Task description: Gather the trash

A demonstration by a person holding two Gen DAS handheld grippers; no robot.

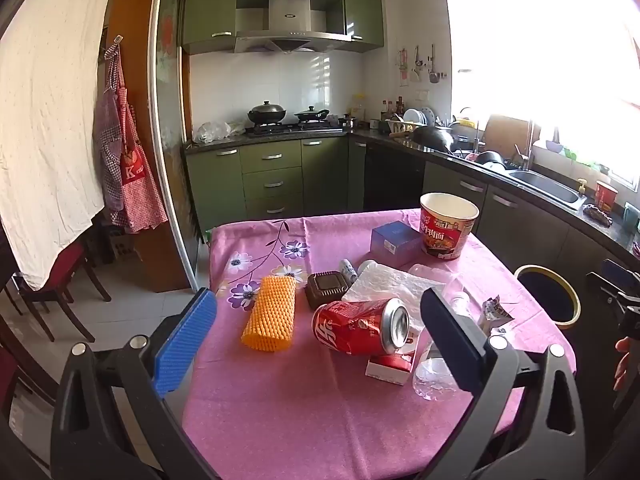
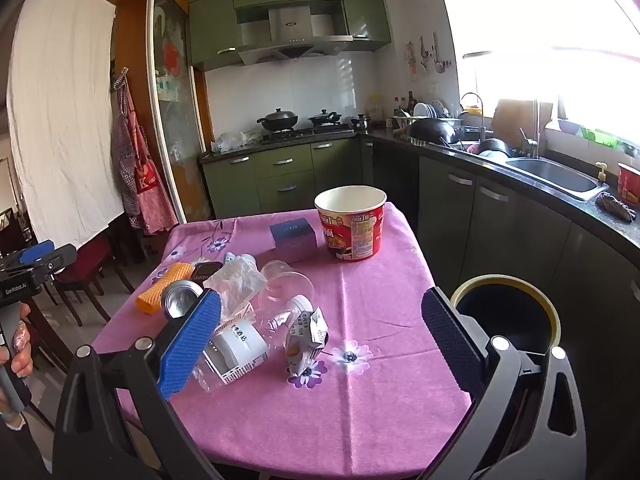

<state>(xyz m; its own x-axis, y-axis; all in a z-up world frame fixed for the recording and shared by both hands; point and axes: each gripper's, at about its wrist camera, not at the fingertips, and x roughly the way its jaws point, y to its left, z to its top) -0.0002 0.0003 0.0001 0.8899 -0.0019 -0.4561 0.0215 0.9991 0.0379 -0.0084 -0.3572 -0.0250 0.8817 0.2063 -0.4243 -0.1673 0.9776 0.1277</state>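
Note:
Trash lies on a table with a pink cloth (image 1: pixel 288 408). A crushed red can (image 1: pixel 358 326) lies on its side between the wide-open fingers of my left gripper (image 1: pixel 316 336), untouched. Beside it are an orange foam net (image 1: pixel 271 313), a brown plastic tray (image 1: pixel 326 288), a clear bag (image 1: pixel 390 282), a small white and red carton (image 1: pixel 390 366) and a clear bottle (image 1: pixel 434 372). My right gripper (image 2: pixel 320 344) hangs open over the near table, above a crumpled wrapper (image 2: pixel 306 338) and the clear bottle (image 2: pixel 280 320). A red noodle cup (image 2: pixel 352 228) and a blue box (image 2: pixel 294 238) stand further back.
A black bin with a yellow rim (image 2: pixel 506 312) stands on the floor at the table's right edge. Dark kitchen cabinets and a sink (image 2: pixel 556 178) run along the right. Red chairs (image 1: pixel 60 276) stand to the left. A person's hand (image 2: pixel 18 344) holds the left gripper's handle.

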